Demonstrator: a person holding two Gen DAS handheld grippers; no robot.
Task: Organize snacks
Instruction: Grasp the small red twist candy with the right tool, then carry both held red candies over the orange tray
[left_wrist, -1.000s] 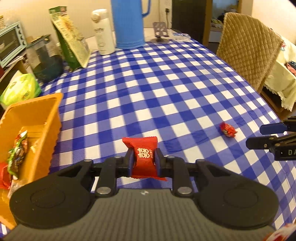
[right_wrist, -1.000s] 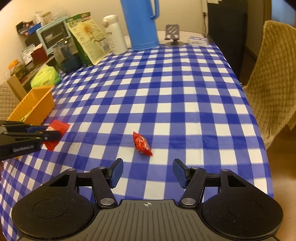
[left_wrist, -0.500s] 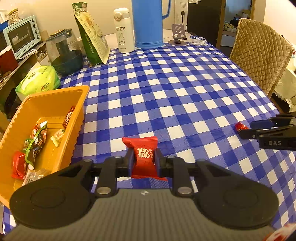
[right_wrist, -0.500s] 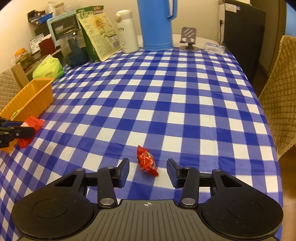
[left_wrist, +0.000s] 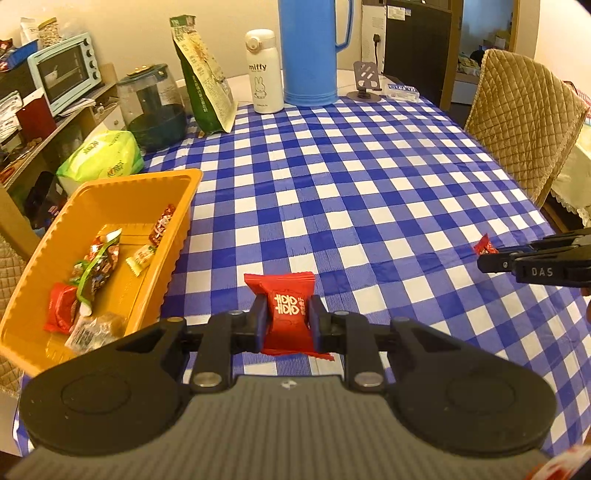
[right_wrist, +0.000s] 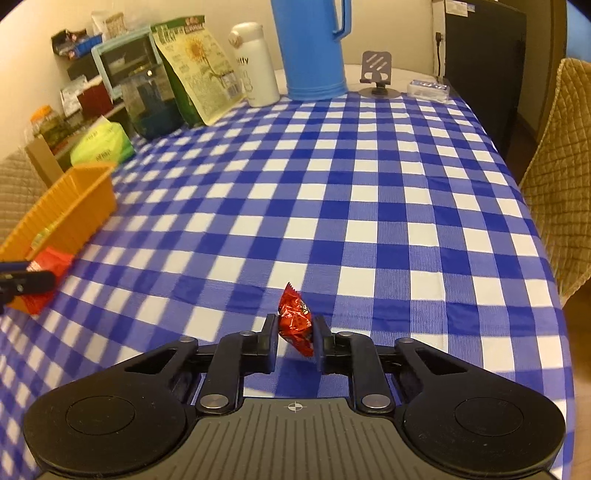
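The left gripper (left_wrist: 286, 324) clamps a flat red snack packet with white characters (left_wrist: 286, 314) just beside the orange plastic tray (left_wrist: 110, 192). The right gripper (right_wrist: 294, 336) pinches a small shiny red foil candy (right_wrist: 294, 322) above the blue-and-white checked bench (right_wrist: 369, 206).

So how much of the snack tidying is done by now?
Several wrapped snacks already lie in the orange tray. The left gripper holds a flat red packet; the right gripper is closed around a small red candy, apparently the last loose one. Both must still go into the tray.
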